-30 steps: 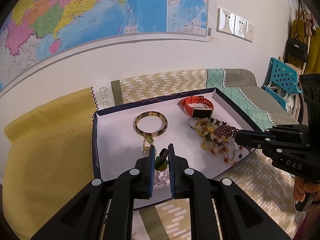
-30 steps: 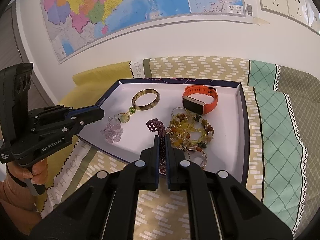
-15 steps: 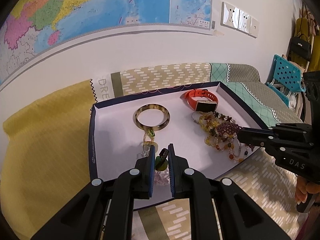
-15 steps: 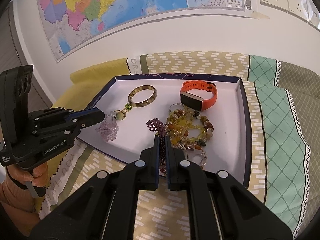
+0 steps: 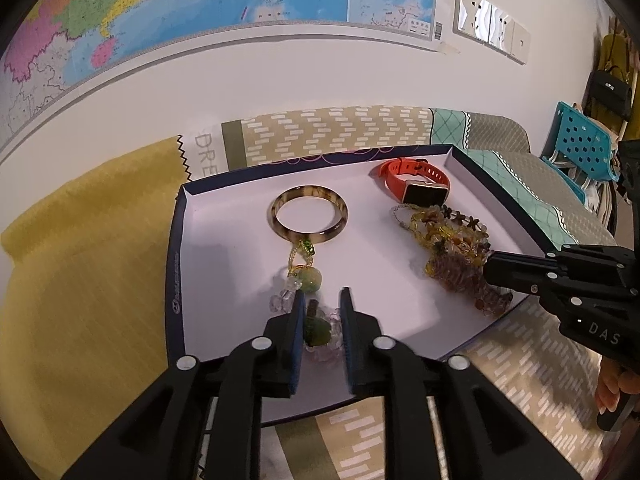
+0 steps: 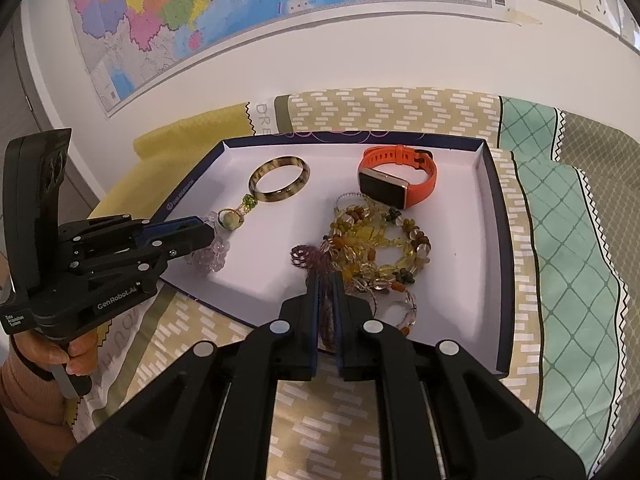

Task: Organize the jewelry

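Across a patchwork bedspread of tan, teal and mustard panels sits a shallow white-lined box tray with a dark blue rim, and all the jewelry lies inside it. Near the tray's front left corner, the left gripper has its jaws opening around a pale crystal-bead charm string with a dark green pendant; the pendant stands between the blue pads, touching the left one while the right pad is clear of it. This string runs lengthwise away from the gripper toward the far wall, past a round jade-green bead and a small green-and-gold link, up to a mottled amber-and-brown bangle lying flat (its hole showing white tray). To the right, an orange-strapped smartwatch with a gold case rests on its side near the far rim, its strap's long axis running left to right. Just in front of it is a tangled heap of yellow, amber and clear bead bracelets. The right gripper is parting its jaws slightly, with a dark purple beaded strand between them, the pads close beside it; that strand points from the fingers toward the tray's middle, ending in a small coil. A hand grips the left tool's handle.
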Motion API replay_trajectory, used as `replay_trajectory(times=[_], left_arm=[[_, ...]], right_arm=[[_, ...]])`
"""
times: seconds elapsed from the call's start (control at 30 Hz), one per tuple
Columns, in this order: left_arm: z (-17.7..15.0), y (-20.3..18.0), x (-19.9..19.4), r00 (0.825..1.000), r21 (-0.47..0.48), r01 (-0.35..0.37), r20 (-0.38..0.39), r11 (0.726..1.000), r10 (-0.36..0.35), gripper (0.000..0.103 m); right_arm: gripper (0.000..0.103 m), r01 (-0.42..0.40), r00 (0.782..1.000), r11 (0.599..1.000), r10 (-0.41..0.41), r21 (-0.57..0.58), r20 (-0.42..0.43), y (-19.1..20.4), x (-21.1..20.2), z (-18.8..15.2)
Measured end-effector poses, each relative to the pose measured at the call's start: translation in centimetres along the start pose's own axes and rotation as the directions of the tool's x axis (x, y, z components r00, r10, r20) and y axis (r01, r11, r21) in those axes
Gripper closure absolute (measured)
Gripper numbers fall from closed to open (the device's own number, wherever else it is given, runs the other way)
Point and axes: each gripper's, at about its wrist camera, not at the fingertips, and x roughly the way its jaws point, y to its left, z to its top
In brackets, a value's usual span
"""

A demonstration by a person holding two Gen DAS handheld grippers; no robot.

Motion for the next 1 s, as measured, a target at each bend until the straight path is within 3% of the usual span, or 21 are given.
replay_trajectory(times=[0.1,0.27,0.3,0.37,0.43,0.5,0.63,0.67,0.7,0.83,1.0], left_arm=[[-0.1,0.0,-0.1,1.000,0.000,0.000,-0.001,1.000,0.000,0.075],[-0.3,-0.2,-0.9,1.000,-0.001,0.016,0.020,1.000,-0.016,0.053],[-0.4,-0.2,-1.2,0.999,0.001,0.016,0.028,1.000,-0.016,0.053],[-0.6,-0.3,-1.7,0.999,0.001,0.020,0.037,1.000,-0.020,0.041],[-0.9,-0.3,-2.4,0.998,-0.003,0.020,0.055,1.000,-0.020,0.034],[-1.3,-0.2,-3.0,0.998,-0.011,0.013,0.064,1.000,-0.012,0.019],[-2.4,0.0,-4.4,0.996,-0.016,0.001,0.089,1.000,0.001,0.007],[-2.8,0.1,-4.8,0.996,-0.026,-0.005,0.090,1.000,0.008,0.007],[-3.0,0.2,-5.0,0.996,-0.034,-0.003,0.092,0.999,0.006,0.007],[-4.2,0.4,-5.9,0.996,-0.076,0.014,0.086,0.997,-0.008,0.007],[-5.1,-0.3,-7.1,0.994,-0.080,-0.019,0.106,0.997,0.028,0.007]], right_arm=[[0.093,0.000,1.000,1.000,0.000,0.002,0.006,-0.1,-0.3,-0.1],[0.087,0.002,1.000,1.000,-0.003,0.007,0.012,-0.2,-0.9,-0.4],[0.083,0.003,1.000,1.000,-0.003,0.008,0.014,-0.2,-1.0,-0.5],[0.078,0.007,1.000,1.000,-0.008,0.008,0.020,-0.2,-1.3,-0.7],[0.066,0.010,1.000,1.000,-0.010,0.011,0.029,0.0,-1.7,-1.0],[0.059,0.019,0.999,1.000,-0.019,0.011,0.040,0.1,-2.2,-1.3],[0.040,0.047,0.997,0.999,-0.048,0.005,0.063,0.4,-3.1,-2.0],[0.033,0.054,0.996,0.999,-0.055,0.004,0.067,0.5,-3.2,-2.2],[0.021,0.065,0.995,0.998,-0.065,-0.001,0.079,0.8,-3.6,-2.5],[0.007,0.095,0.992,0.995,-0.092,-0.038,0.083,2.0,-4.1,-3.6],[0.006,0.109,0.991,0.992,-0.104,-0.055,0.090,3.3,-4.7,-4.9]])
